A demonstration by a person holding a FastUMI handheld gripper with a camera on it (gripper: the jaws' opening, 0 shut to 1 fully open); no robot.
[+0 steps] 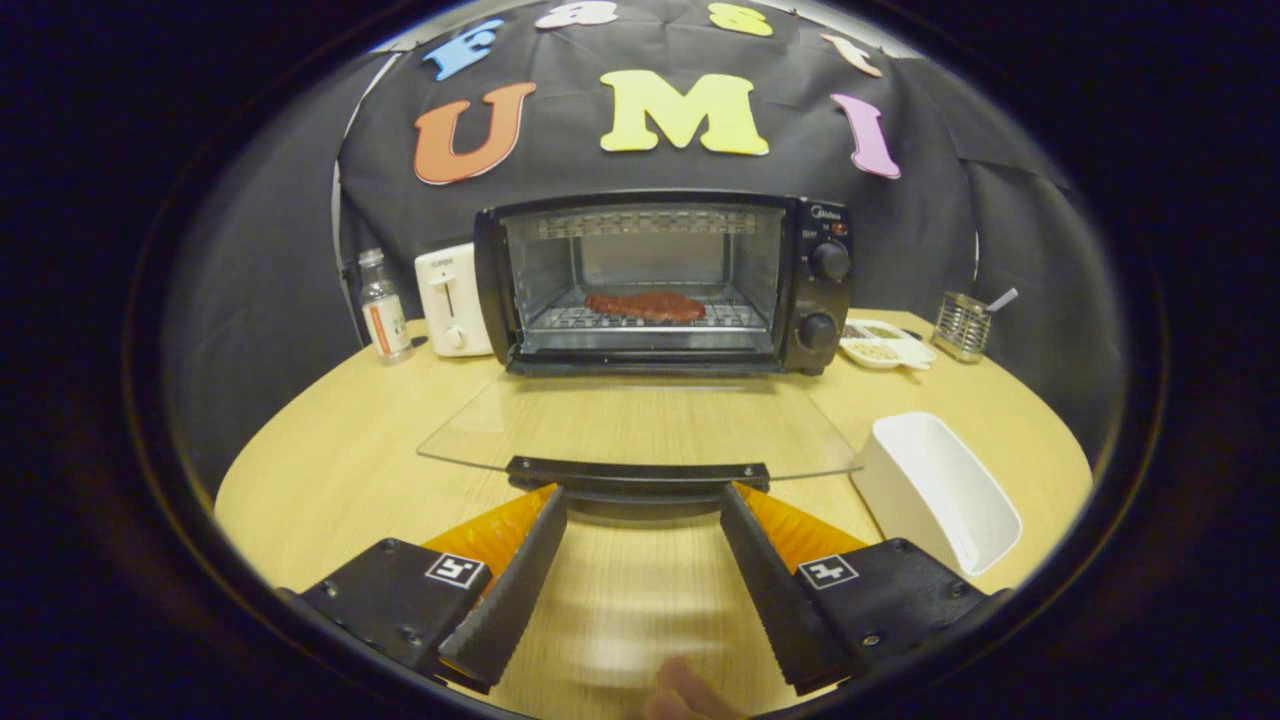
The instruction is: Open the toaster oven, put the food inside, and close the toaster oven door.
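Note:
A black toaster oven (815, 285) stands at the back of the wooden table (330, 470). Its glass door (640, 425) lies folded down flat toward me, with the dark door handle (637, 474) along its near edge. A reddish-brown piece of meat (645, 305) rests on the wire rack (735, 318) inside the oven. My gripper (640, 492) is open, its fingertips just below the handle, one near each end of its middle stretch. Nothing sits between the fingers.
A white rectangular dish (940, 490) lies to the right of the door. A white toaster (452, 300) and a small bottle (384, 308) stand left of the oven. A divided snack tray (885, 345) and a metal utensil holder (962, 325) sit at the right. A fingertip (685, 690) shows between the gripper's bases.

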